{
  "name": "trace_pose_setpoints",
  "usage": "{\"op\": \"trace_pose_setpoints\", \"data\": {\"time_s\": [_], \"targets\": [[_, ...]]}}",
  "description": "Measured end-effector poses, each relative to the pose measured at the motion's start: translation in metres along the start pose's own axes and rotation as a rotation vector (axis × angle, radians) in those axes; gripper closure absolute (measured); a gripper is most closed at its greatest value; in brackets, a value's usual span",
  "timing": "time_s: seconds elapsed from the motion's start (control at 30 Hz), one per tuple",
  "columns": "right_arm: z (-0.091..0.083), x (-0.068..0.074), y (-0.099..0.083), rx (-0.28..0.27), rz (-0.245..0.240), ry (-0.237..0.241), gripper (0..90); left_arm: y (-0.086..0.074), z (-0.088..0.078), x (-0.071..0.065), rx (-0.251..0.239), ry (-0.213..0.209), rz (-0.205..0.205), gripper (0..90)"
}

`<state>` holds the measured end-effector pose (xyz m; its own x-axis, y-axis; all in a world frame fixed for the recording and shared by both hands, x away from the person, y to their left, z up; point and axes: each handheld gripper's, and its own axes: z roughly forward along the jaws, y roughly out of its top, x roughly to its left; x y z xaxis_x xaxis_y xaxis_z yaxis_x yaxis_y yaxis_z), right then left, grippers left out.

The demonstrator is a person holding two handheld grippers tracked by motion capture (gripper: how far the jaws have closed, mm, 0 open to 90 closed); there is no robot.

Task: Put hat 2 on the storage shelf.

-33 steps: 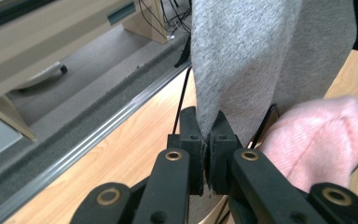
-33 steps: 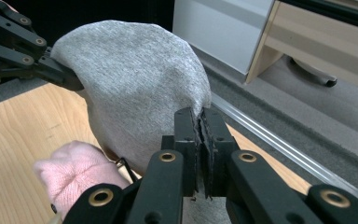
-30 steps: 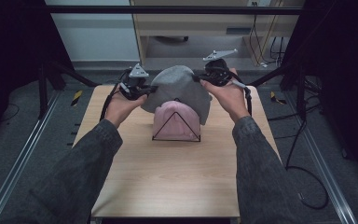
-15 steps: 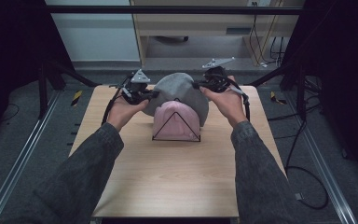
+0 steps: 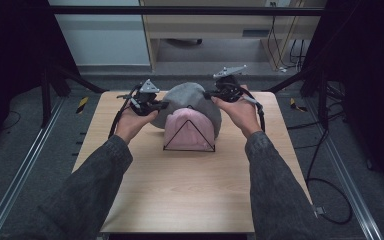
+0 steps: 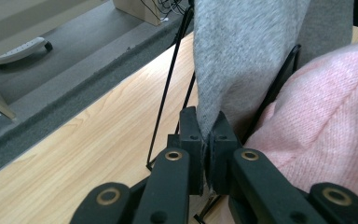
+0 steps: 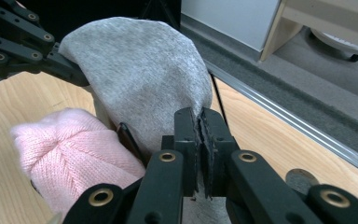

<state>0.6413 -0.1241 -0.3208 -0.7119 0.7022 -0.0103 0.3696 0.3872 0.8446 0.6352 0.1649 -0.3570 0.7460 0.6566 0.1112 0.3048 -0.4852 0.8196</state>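
Observation:
A grey knit hat hangs stretched between my two grippers, just behind a pink knit hat. The pink hat sits on a black wire rack in the middle of the wooden table. My left gripper is shut on the grey hat's left edge; the left gripper view shows the grey fabric pinched at the pads of that gripper, with a rack wire and the pink hat beside it. My right gripper is shut on the grey hat's other edge.
A wooden shelf unit stands beyond the table's far edge. Cables trail on the floor at the right, and metal rails run along both sides. The front half of the table is bare wood.
Both hands have come down a little with the grey hat, which now sits lower behind the pink hat. Both grips stay the same.

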Motion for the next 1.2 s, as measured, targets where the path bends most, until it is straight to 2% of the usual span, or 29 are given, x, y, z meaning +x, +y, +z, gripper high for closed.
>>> {"op": "trace_pose_setpoints", "data": {"time_s": [0.1, 0.23, 0.53, 0.73, 1.2], "targets": [[0.004, 0.001, -0.003, 0.014, -0.003, 0.002, 86.3, -0.002, 0.001, 0.0, 0.011, 0.005, 0.008, 87.2], [0.009, 0.001, -0.006, 0.019, 0.001, 0.005, 86.2, -0.008, 0.005, 0.005, 0.023, -0.002, -0.016, 87.2], [0.016, 0.002, -0.011, 0.04, 0.001, 0.013, 86.0, -0.013, 0.01, 0.006, 0.038, -0.013, -0.02, 87.1], [0.017, 0.002, -0.015, 0.053, 0.006, 0.016, 85.5, -0.016, 0.01, 0.007, 0.055, -0.011, -0.019, 87.0], [0.013, 0.002, -0.023, 0.067, 0.021, 0.003, 84.2, -0.02, 0.009, 0.0, 0.064, -0.006, -0.018, 86.0]]}}
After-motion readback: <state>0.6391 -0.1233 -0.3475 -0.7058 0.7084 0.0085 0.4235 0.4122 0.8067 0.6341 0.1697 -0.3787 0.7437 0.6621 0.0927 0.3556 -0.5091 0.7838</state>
